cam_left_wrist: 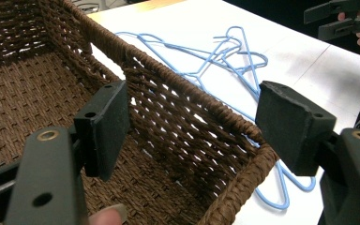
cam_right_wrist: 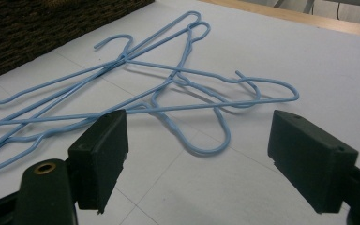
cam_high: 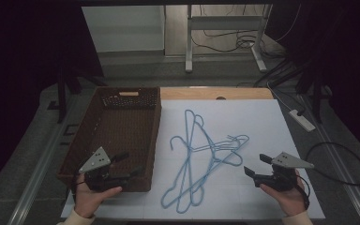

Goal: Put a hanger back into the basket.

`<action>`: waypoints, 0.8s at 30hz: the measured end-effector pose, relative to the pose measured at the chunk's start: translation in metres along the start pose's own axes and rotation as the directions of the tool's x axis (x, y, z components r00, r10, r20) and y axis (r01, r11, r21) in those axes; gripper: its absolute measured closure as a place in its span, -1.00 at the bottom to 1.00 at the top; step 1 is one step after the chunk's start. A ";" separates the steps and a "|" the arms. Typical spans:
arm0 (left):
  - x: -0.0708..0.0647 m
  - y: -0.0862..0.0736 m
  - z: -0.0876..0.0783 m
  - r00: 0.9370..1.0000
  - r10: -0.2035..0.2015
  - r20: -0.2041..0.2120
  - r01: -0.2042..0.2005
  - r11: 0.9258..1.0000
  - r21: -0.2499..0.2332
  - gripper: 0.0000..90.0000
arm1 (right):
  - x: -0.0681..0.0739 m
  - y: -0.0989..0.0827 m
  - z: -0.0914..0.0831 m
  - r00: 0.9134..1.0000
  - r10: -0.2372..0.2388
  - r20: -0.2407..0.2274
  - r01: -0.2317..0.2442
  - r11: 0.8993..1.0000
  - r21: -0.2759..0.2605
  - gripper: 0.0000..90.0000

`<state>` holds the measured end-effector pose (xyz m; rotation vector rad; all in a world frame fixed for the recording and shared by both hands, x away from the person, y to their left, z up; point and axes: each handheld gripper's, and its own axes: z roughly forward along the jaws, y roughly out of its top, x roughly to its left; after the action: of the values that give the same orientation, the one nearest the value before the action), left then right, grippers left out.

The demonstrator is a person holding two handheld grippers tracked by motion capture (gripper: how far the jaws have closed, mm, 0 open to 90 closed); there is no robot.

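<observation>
The blue wire hangers [cam_high: 201,157] lie in a tangled heap on the white sheet [cam_high: 262,122], just right of the wicker basket [cam_high: 82,140] and between the two hands. The right gripper [cam_high: 254,165] hovers at the heap's right side with its jaws wide apart and nothing between them; in the right gripper view the nearest loop [cam_right_wrist: 206,140] lies straight ahead of the jaws, close in front. The left gripper [cam_high: 130,164] hangs over the basket's near right corner, jaws just as wide and empty, with the basket wall [cam_left_wrist: 192,117] between it and the heap. The hangers run mostly from near to far, hooks at the far end, with one lying crosswise towards the right hand. I judge the right gripper the nearer and better placed to take the first hanger.
</observation>
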<state>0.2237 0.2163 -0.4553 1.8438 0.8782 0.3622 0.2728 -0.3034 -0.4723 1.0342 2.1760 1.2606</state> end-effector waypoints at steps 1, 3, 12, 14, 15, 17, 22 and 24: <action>0.000 0.000 0.000 1.000 -0.001 0.002 0.001 1.000 -0.001 -0.38 | 0.000 0.000 0.000 1.000 0.001 0.000 -0.001 1.000 0.001 -0.53; 0.000 0.000 0.000 1.000 -0.001 0.002 0.001 1.000 -0.001 -0.38 | 0.000 0.000 0.000 1.000 0.002 0.000 -0.002 1.000 0.001 -0.53; 0.002 -0.002 0.000 1.000 -0.009 -0.009 0.009 1.000 -0.002 -0.38 | -0.002 0.000 0.005 1.000 -0.003 -0.002 0.003 1.000 0.018 -0.51; 0.002 -0.002 -0.001 1.000 -0.009 -0.011 0.009 1.000 -0.002 -0.38 | -0.002 0.001 0.006 1.000 -0.001 -0.006 0.001 1.000 0.020 -0.51; 0.001 -0.002 -0.001 1.000 -0.005 -0.013 0.005 1.000 -0.002 -0.38 | -0.002 0.001 0.007 1.000 -0.003 -0.004 0.003 1.000 0.022 -0.51; 0.001 -0.003 -0.001 1.000 0.000 -0.015 0.000 1.000 0.001 -0.38 | -0.003 0.001 0.007 1.000 -0.003 -0.004 0.003 1.000 0.023 -0.51; -0.001 -0.004 0.001 1.000 0.004 -0.010 -0.004 1.000 0.009 -0.38 | -0.002 0.002 0.006 1.000 -0.002 -0.006 0.002 1.000 0.019 -0.51; -0.001 -0.003 0.001 1.000 0.005 -0.007 -0.005 1.000 0.009 -0.38 | -0.002 0.002 0.006 1.000 -0.002 -0.005 0.002 1.000 0.020 -0.51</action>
<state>0.2221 0.2153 -0.4585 1.8543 0.8817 0.3687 0.2785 -0.3007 -0.4736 1.0380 2.1973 1.2442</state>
